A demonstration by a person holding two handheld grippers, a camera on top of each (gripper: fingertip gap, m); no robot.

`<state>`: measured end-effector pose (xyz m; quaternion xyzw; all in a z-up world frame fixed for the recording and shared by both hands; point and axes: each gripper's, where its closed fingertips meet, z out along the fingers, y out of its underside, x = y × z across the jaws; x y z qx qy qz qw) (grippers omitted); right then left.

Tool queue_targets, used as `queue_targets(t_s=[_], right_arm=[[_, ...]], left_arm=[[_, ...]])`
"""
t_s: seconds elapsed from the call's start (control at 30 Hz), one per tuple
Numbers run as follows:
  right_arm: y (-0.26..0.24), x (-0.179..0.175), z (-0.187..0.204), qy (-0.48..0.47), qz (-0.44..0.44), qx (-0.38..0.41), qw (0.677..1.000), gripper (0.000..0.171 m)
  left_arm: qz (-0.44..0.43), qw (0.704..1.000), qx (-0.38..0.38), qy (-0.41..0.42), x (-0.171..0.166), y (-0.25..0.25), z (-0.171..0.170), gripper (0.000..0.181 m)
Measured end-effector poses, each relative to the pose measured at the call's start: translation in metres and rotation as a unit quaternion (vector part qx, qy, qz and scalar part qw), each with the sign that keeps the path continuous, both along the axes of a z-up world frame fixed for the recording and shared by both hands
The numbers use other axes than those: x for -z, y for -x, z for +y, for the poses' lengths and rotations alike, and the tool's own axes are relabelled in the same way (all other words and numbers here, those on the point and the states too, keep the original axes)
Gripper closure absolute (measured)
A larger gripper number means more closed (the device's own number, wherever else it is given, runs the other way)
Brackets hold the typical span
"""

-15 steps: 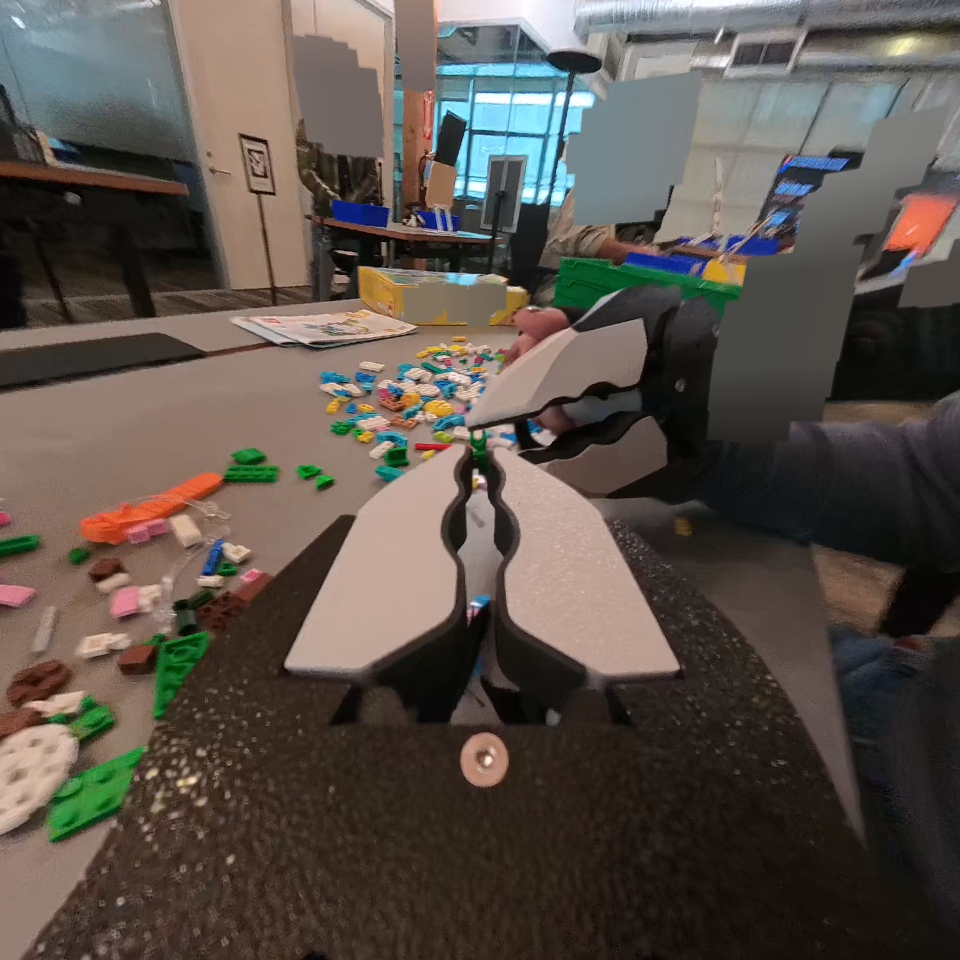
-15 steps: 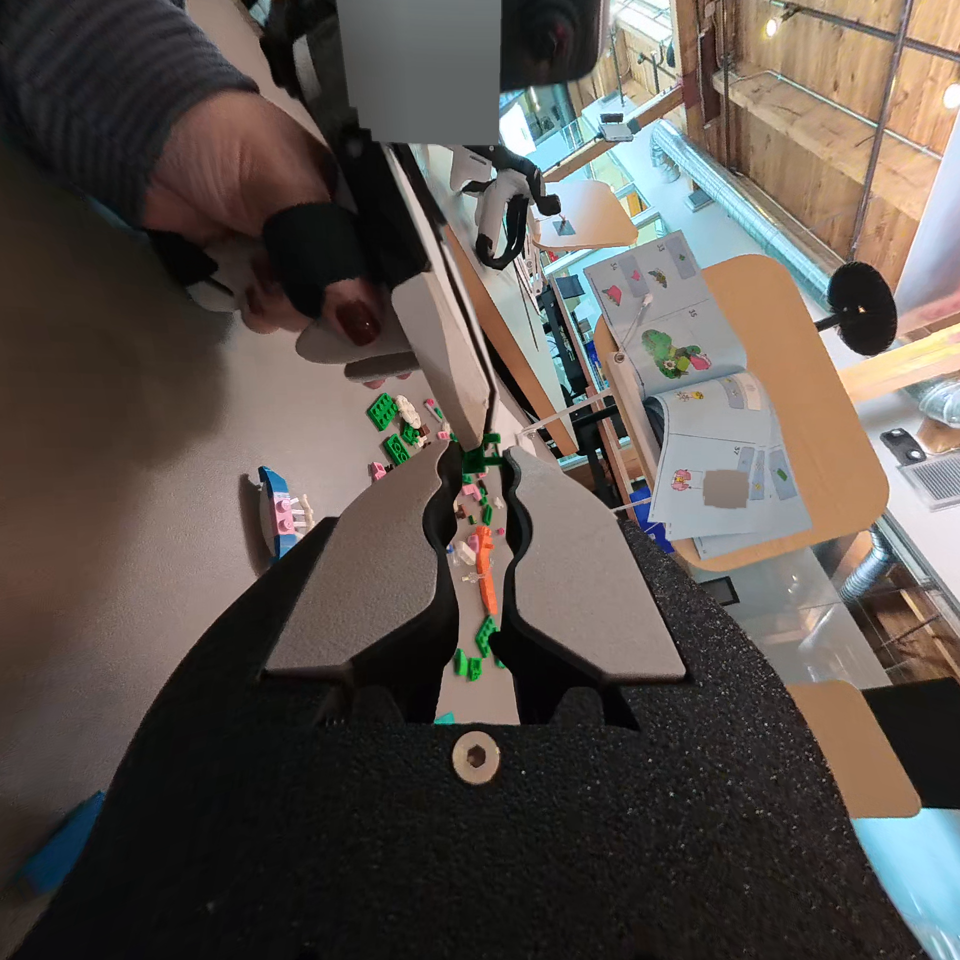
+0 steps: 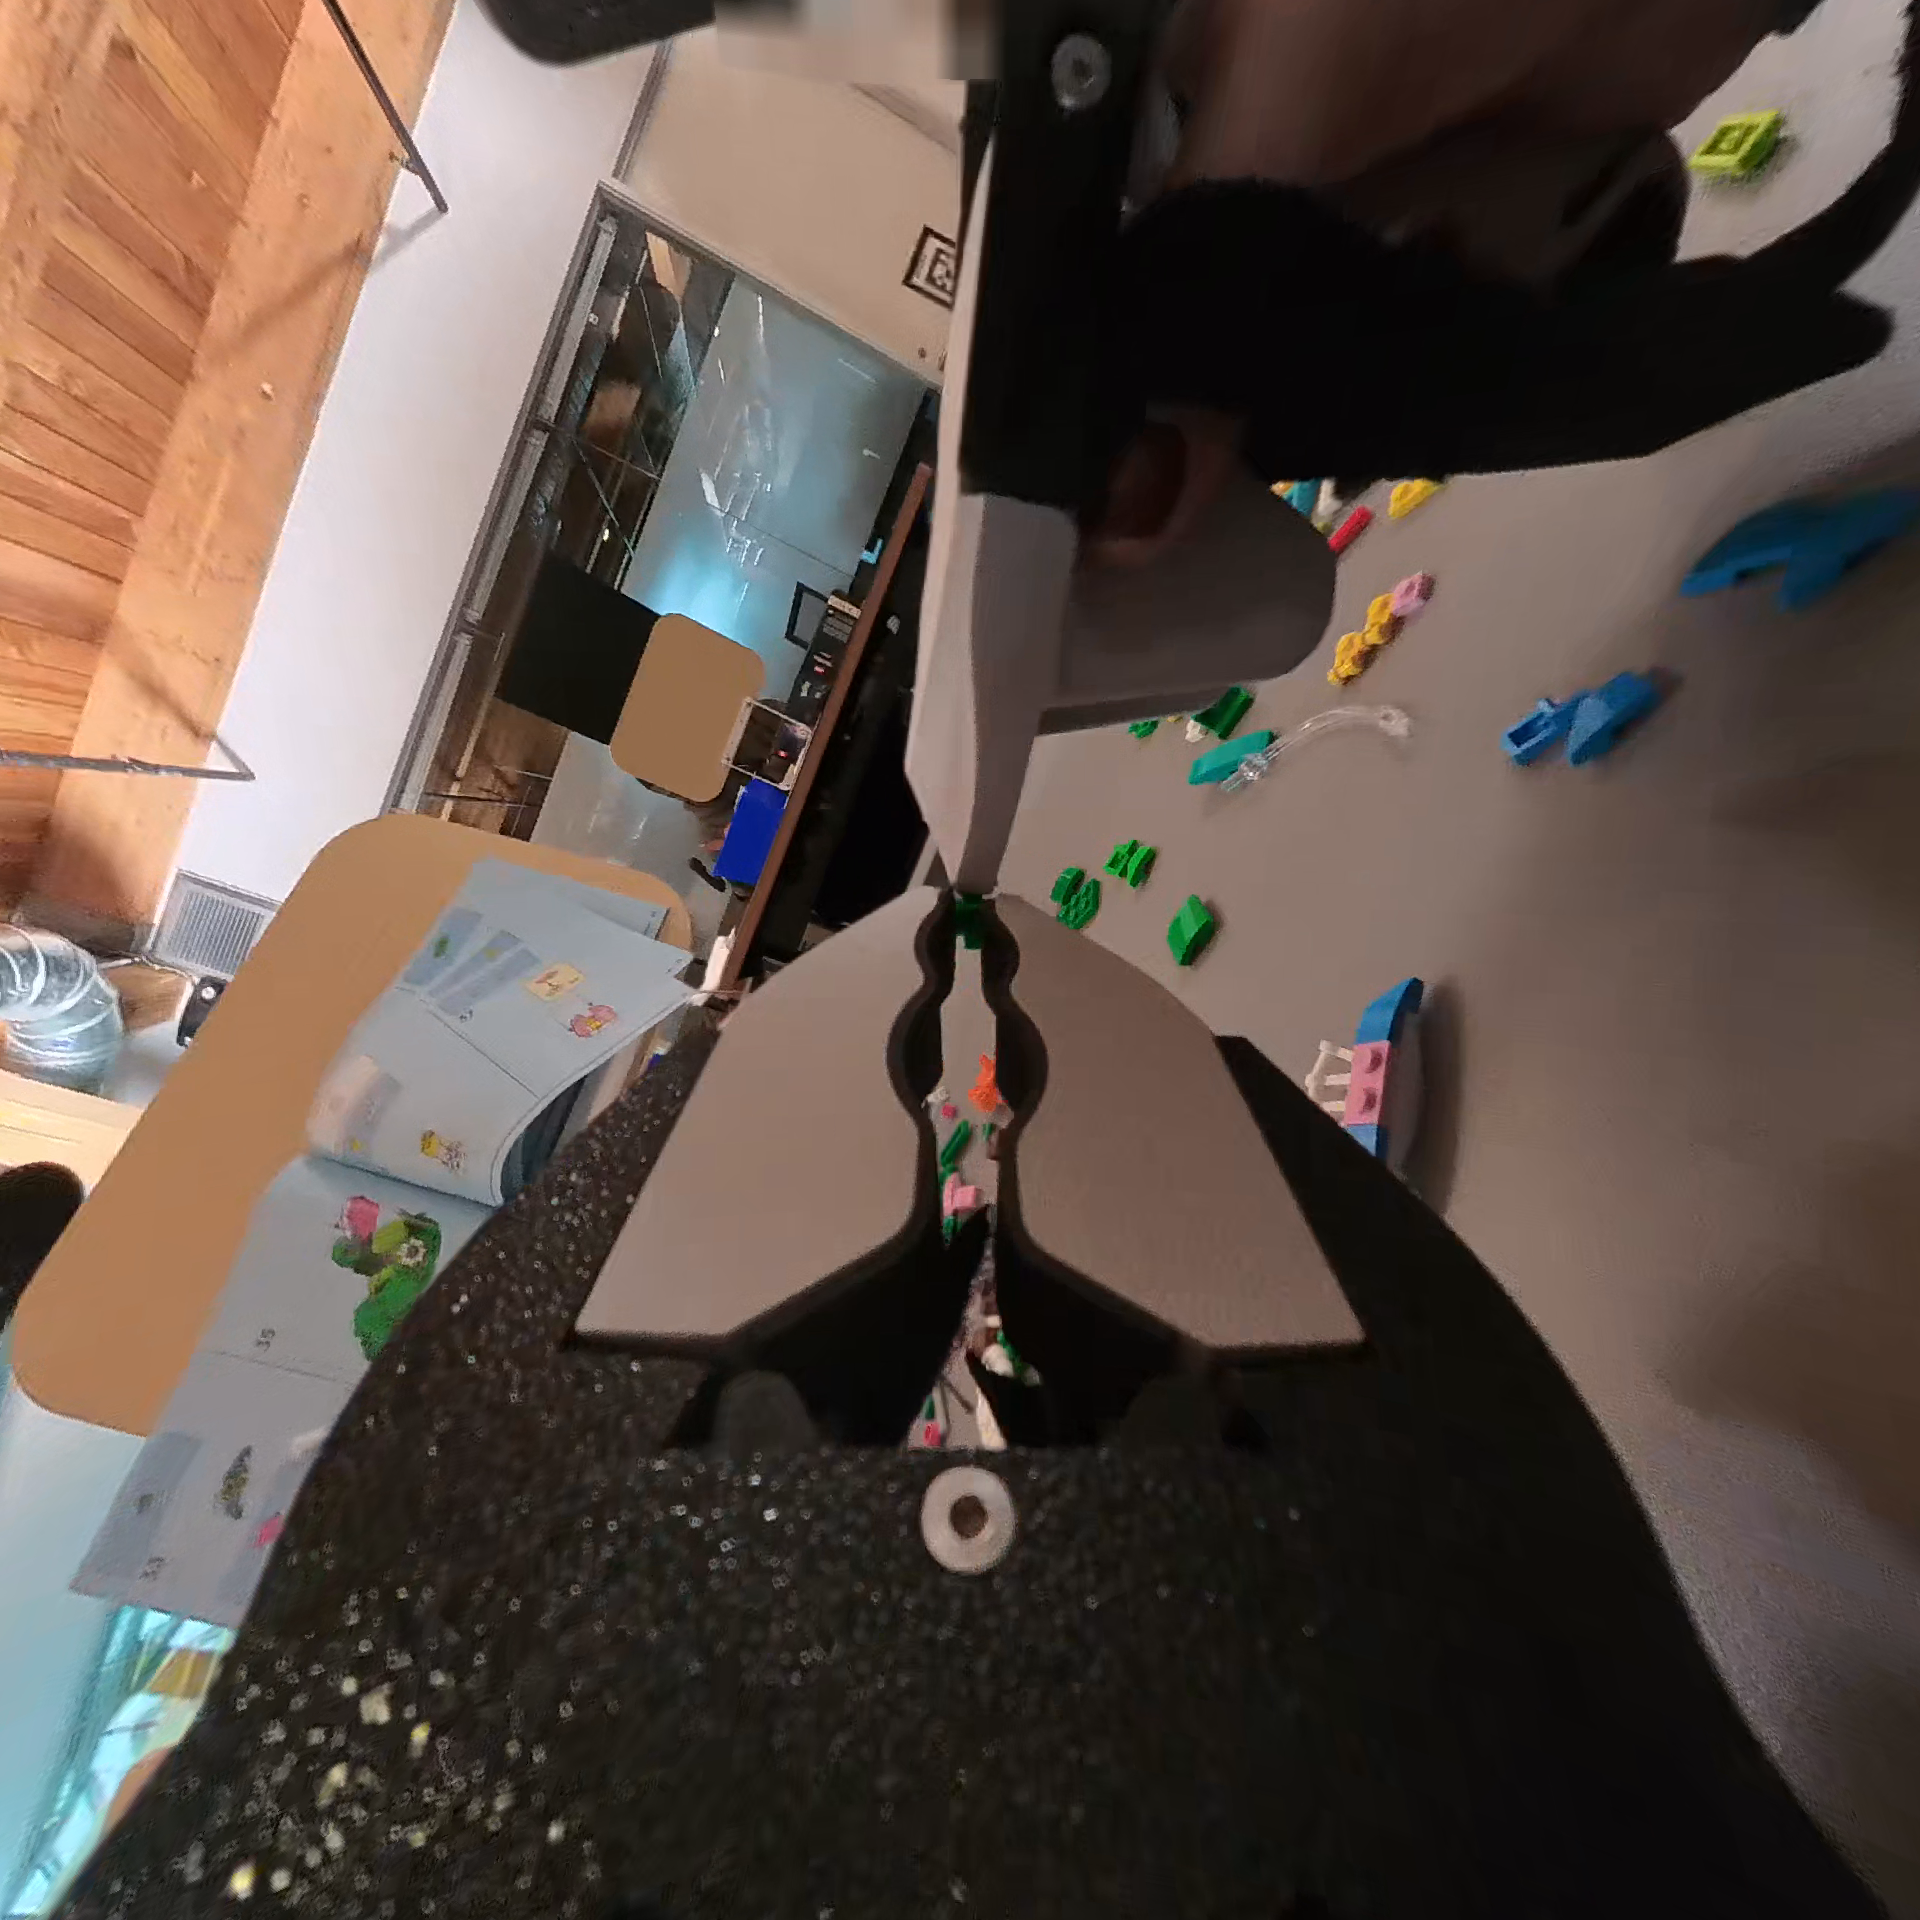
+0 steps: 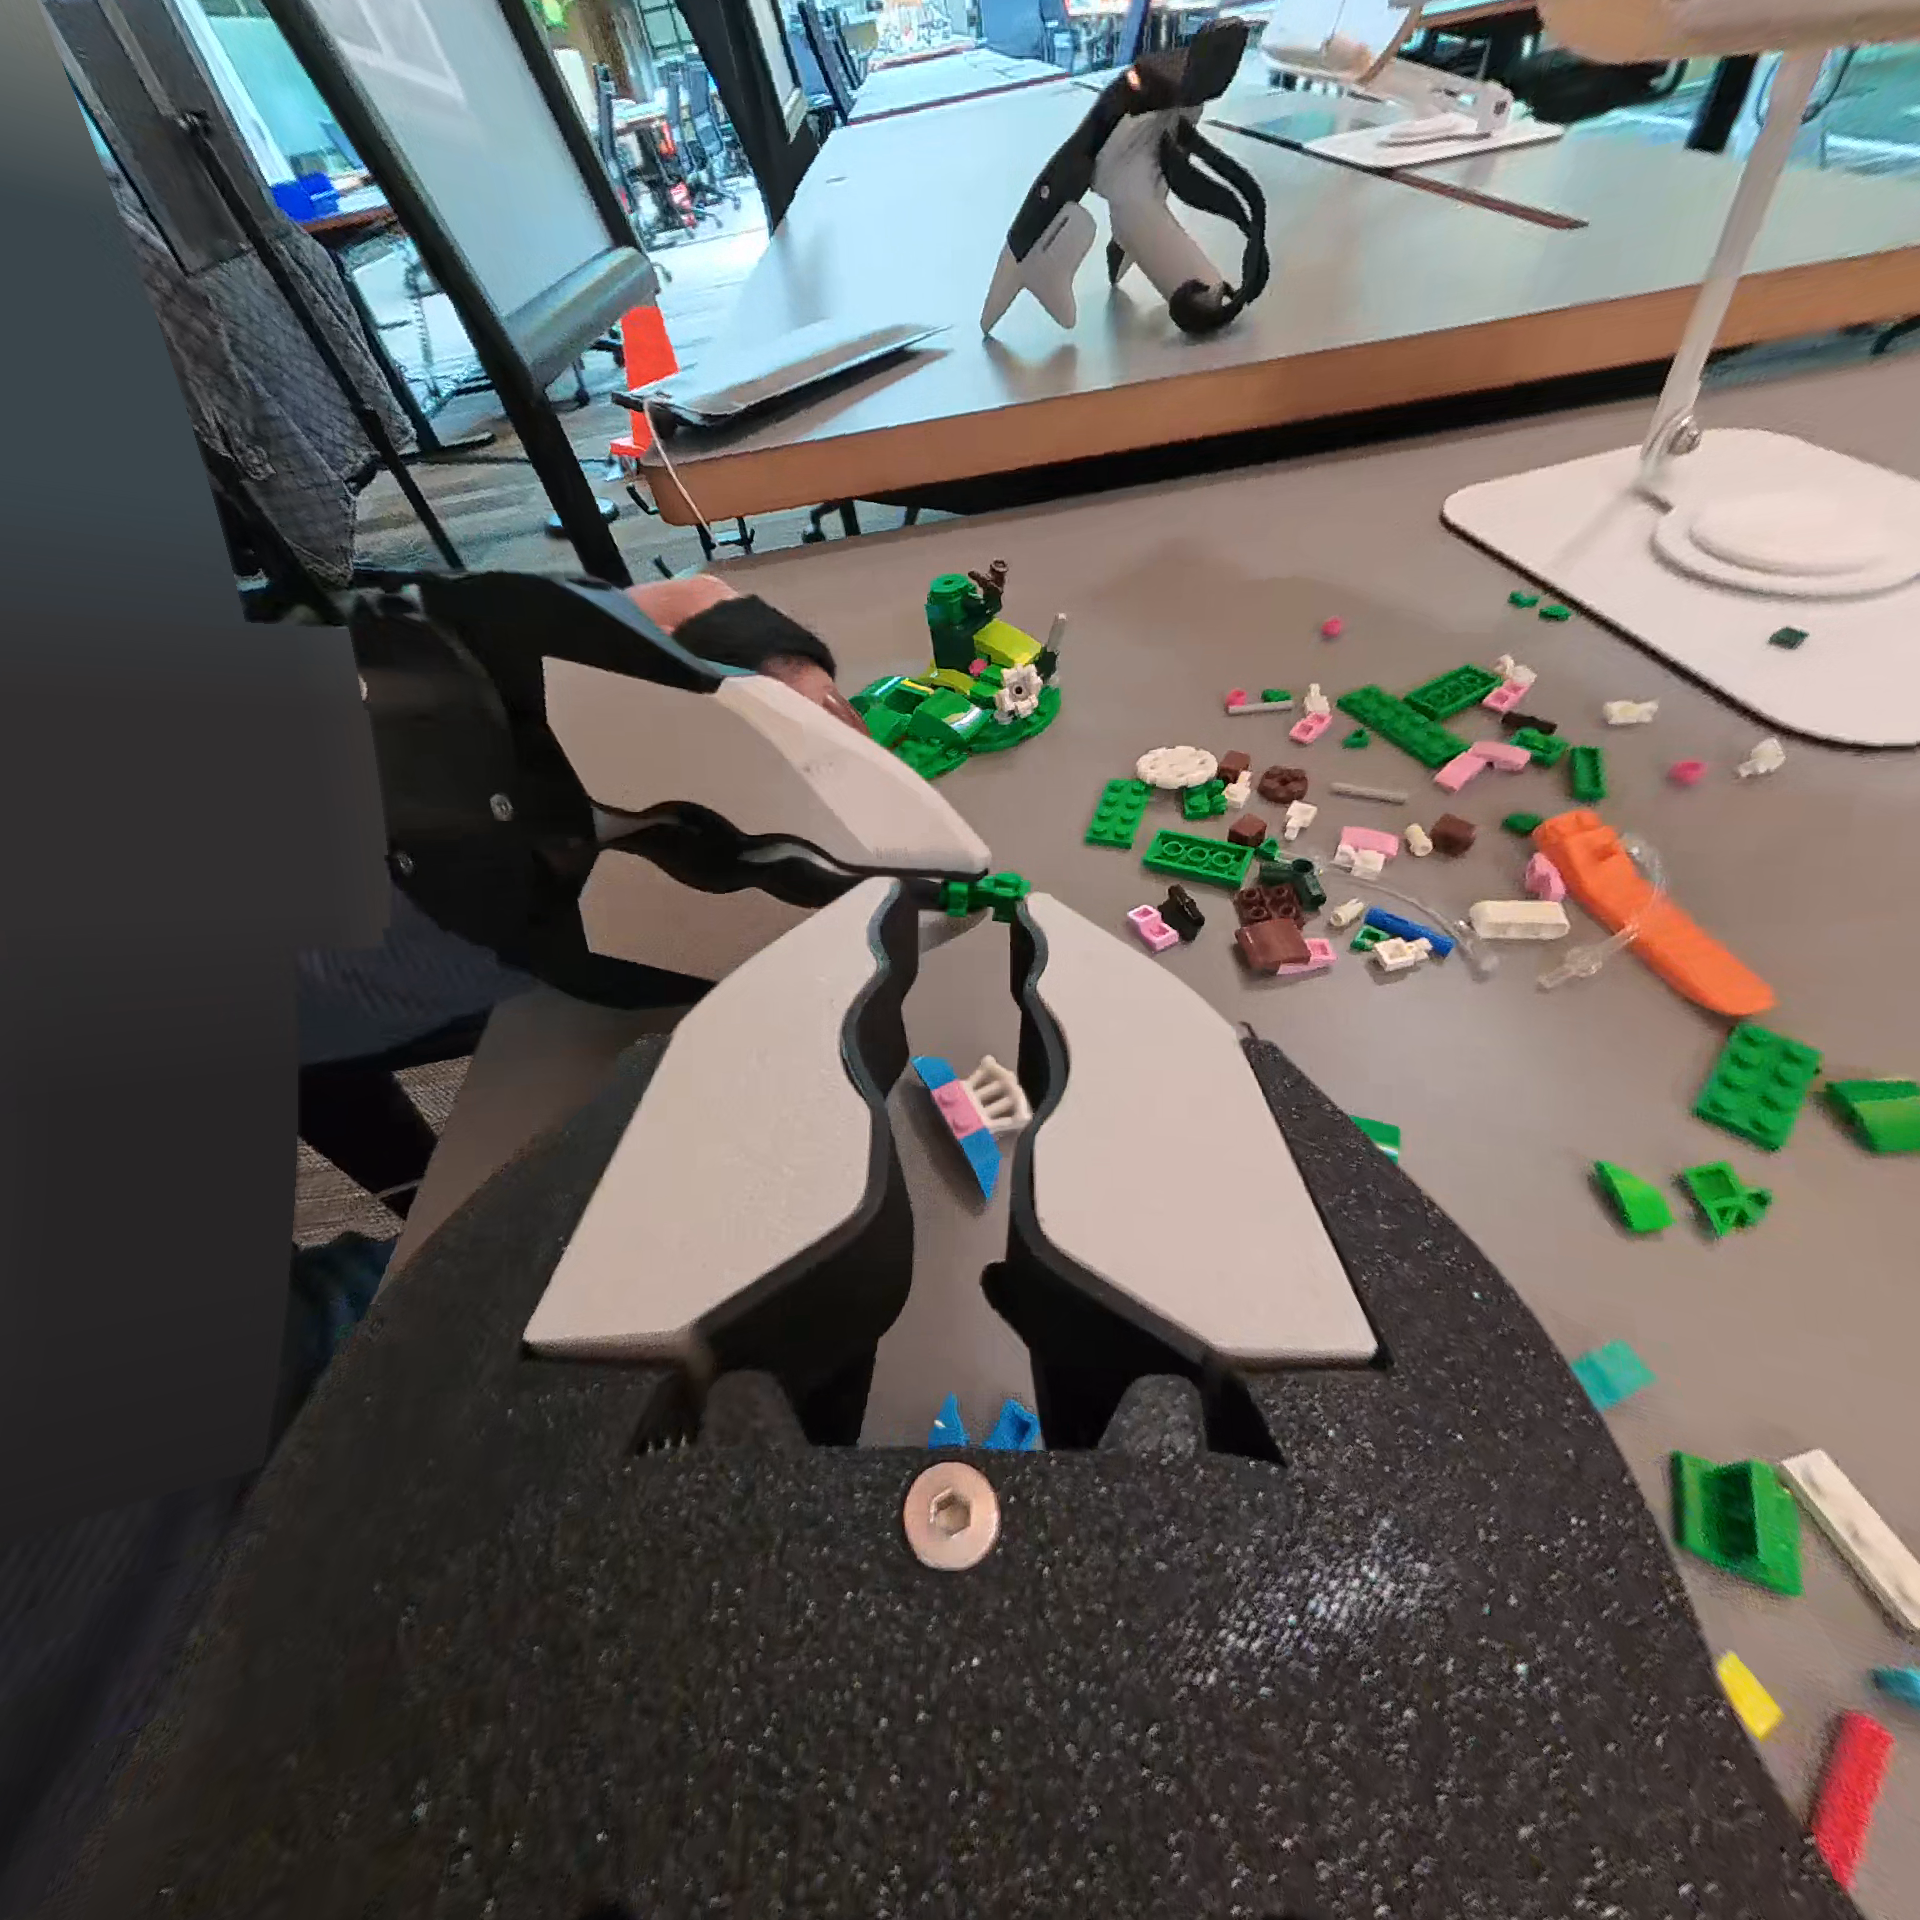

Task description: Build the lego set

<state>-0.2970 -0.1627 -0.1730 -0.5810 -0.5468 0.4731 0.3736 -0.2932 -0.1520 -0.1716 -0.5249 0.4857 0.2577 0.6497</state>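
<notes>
A small green lego piece [image 4: 985,894] is pinched between both grippers above the grey table [image 4: 1351,1299]. My right gripper [image 4: 961,900] is closed on it from below in the right wrist view. My left gripper [image 4: 966,864] comes in from the left, jaws together, with its tip on the piece's darker left end. In the left wrist view my left gripper [image 3: 968,916] is nearly shut on the green piece [image 3: 966,923], and the right gripper [image 3: 971,873] meets it from above, seen edge-on. A hand holds each gripper.
A part-built green model [image 4: 956,675] stands behind the grippers. Loose bricks [image 4: 1351,831], an orange piece [image 4: 1642,914] and a small blue and pink build [image 4: 966,1117] lie around. A white stand base [image 4: 1714,582] sits far right. An open instruction booklet [image 3: 499,1039] rests on a stand.
Both grippers have rolled strongly, so both views have turned. They stay tip to tip on the green piece.
</notes>
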Motion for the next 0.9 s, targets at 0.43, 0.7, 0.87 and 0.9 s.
queue_targets(t_s=[0.43,0.7,0.87,0.9], right_arm=[[-0.003,0.005,0.002,-0.045,-0.013,-0.003,0.999,0.161],[-0.006,0.008,0.009,-0.108,-0.014,0.008,0.994,0.161],[-0.012,0.01,0.019,-0.181,-0.005,0.026,0.983,0.161],[-0.013,0.01,0.021,-0.187,-0.003,0.03,0.982,0.161]], left_arm=[[0.06,0.998,-0.008,-0.025,0.004,-0.004,-0.002,0.177],[-0.031,0.999,-0.02,0.034,0.006,0.003,0.006,0.17],[-0.177,0.977,-0.054,0.104,0.003,0.037,0.015,0.169],[-0.201,0.971,-0.06,0.116,0.004,0.042,0.016,0.17]])
